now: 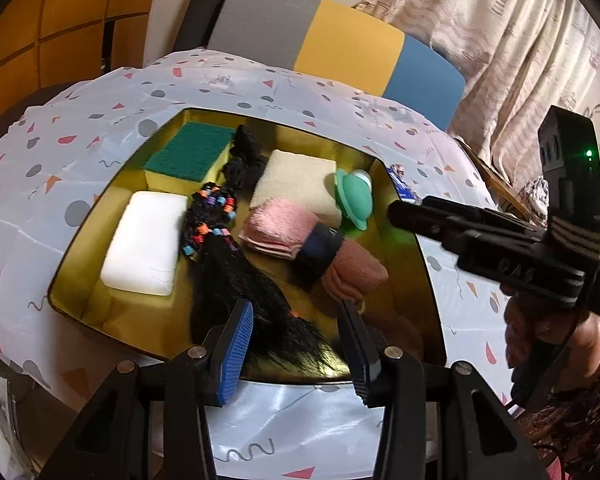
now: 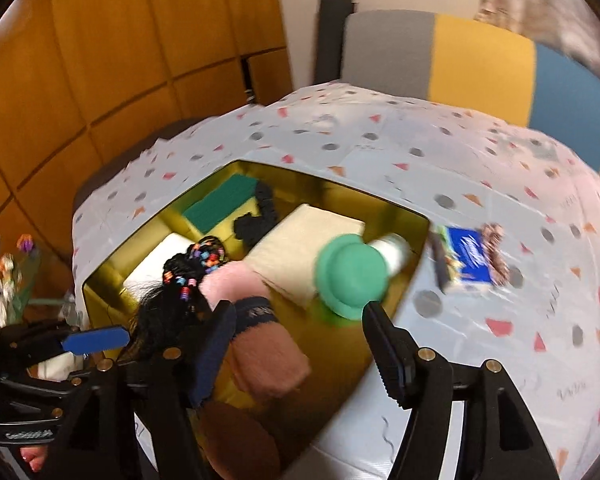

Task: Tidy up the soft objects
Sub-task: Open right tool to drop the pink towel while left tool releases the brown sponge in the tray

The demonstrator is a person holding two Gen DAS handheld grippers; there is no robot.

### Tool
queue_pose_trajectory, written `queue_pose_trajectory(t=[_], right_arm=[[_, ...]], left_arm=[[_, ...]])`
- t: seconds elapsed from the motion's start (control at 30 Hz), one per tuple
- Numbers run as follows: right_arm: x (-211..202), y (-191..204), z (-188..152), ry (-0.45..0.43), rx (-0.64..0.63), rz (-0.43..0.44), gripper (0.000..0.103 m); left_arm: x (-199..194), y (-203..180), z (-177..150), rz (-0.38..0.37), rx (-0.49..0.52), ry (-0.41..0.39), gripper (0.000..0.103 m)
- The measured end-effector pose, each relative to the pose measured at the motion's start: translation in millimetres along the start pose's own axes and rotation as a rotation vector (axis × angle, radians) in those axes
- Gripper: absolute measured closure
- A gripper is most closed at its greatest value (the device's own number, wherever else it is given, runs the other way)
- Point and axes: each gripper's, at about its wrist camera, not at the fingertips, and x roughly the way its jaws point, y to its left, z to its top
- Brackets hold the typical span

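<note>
An open gold-lined box [image 1: 428,240] holds soft things: a green-topped sponge [image 1: 190,154], a white sponge [image 1: 144,240], a black scrunchie [image 1: 244,156], a beaded black hairpiece [image 1: 220,248], a cream cloth [image 1: 296,180], a folded pink cloth [image 1: 278,224], a navy-banded pink sock [image 1: 340,264] and a green hat-shaped toy [image 1: 354,200]. My left gripper [image 1: 298,356] stands open over the box's near edge, with the hairpiece's loose ends lying between its fingers. My right gripper [image 2: 300,344] is open above the sock [image 2: 268,360], its right finger beside the green toy [image 2: 350,276]; it grips nothing.
The box sits on a table under a pale cloth [image 1: 260,92] with coloured shapes. A blue packet [image 2: 470,260] lies on the cloth right of the box. Behind the table stands a grey, yellow and blue chair back [image 1: 332,40]. A curtain [image 1: 520,40] hangs at right.
</note>
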Motion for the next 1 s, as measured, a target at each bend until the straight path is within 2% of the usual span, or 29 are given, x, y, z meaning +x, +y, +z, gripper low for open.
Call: queue_pose_trajectory(t=[0.2, 0.6, 0.8, 0.9, 1.0], right_arm=[[-18.9, -35.5, -20.8, -0.017, 0.106, -0.045, 0.034], [-18.9, -110.0, -71.0, 0.091, 0.185, -0.178, 0.034], [-18.9, -139.3, -74.9, 0.08, 0.218, -0.216, 0.034], [-24.1, -151.1, -78.4, 0.046, 0.271, -0.2, 0.034], [-26.6, -160.6, -79.9, 0.056, 0.316, -0.197, 0.034]], left_arm=[[0.2, -17.5, -6.9, -0.011, 0.057, 0.005, 0.059], [-1.6, -46.6, -18.6, -0.043, 0.126, 0.022, 0.059], [-1.7, -70.6, -9.4, -0.074, 0.145, 0.03, 0.059], [4.3, -91.1, -0.6, -0.104, 0.162, 0.06, 0.059], [12.4, -118.4, 10.1, -0.111, 0.199, 0.08, 0.059]])
